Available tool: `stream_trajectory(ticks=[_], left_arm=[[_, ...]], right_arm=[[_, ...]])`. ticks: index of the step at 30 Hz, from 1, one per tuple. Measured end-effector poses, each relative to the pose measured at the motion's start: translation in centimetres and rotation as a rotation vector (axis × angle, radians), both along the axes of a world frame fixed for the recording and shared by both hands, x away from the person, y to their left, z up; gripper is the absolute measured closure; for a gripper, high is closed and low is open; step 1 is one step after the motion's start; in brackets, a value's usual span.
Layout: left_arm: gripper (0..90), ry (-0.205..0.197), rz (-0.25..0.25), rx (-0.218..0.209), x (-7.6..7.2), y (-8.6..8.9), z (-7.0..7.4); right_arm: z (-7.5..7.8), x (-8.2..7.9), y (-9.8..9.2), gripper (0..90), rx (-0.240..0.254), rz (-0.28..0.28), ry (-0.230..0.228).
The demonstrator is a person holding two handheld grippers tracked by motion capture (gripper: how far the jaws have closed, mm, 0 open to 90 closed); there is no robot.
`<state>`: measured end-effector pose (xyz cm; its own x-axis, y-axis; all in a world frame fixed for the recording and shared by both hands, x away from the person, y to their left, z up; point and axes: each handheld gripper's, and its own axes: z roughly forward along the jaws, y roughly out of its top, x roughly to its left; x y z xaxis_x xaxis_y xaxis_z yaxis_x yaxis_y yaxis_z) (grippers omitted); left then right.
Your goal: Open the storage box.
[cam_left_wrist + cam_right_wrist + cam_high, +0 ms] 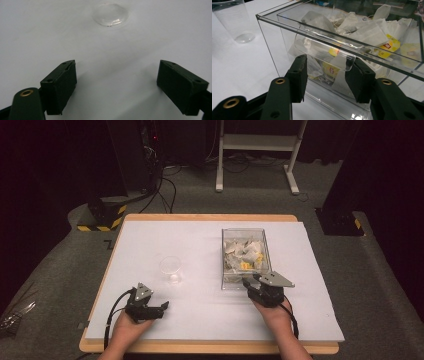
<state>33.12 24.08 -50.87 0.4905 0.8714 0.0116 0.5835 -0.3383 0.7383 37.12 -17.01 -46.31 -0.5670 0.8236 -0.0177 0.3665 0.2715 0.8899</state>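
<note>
A clear plastic box (223, 255) of white tea bags (245, 252) with yellow tags stands right of the table's middle. My right gripper (250, 284) is at its near wall. In the right gripper view the jaws (327, 75) stand apart in front of that wall, under a curved cut-out lip, with tea bags (372, 32) seen through the plastic and nothing pressed between the pads. An empty clear cup (170, 268) stands upright left of the box. My left gripper (164, 306) lies near the front edge, open and empty (116, 82), with the cup (110, 13) ahead of it.
The white table top (200, 315) rests on a wooden board. The cup (234, 22) stands a short way left of the box rim (312, 27). Beyond the table are cables, a white stand's feet (255, 142) and black posts on the grey floor.
</note>
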Motion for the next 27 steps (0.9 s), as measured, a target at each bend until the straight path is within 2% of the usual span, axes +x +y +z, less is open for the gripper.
stream_trajectory(ticks=[5, 27], left_arm=[[16.4, 0.0, 0.0, 0.001, 0.0, 0.0, 0.0], [16.4, -0.001, 0.002, 0.0, 0.0, 0.0, 0.0]], right_arm=[[-0.1, -0.4, -0.4, 57.2, 0.014, 0.01, -0.009], [-0.1, -3.4, -0.9, 56.6, 0.009, 0.046, -0.014]])
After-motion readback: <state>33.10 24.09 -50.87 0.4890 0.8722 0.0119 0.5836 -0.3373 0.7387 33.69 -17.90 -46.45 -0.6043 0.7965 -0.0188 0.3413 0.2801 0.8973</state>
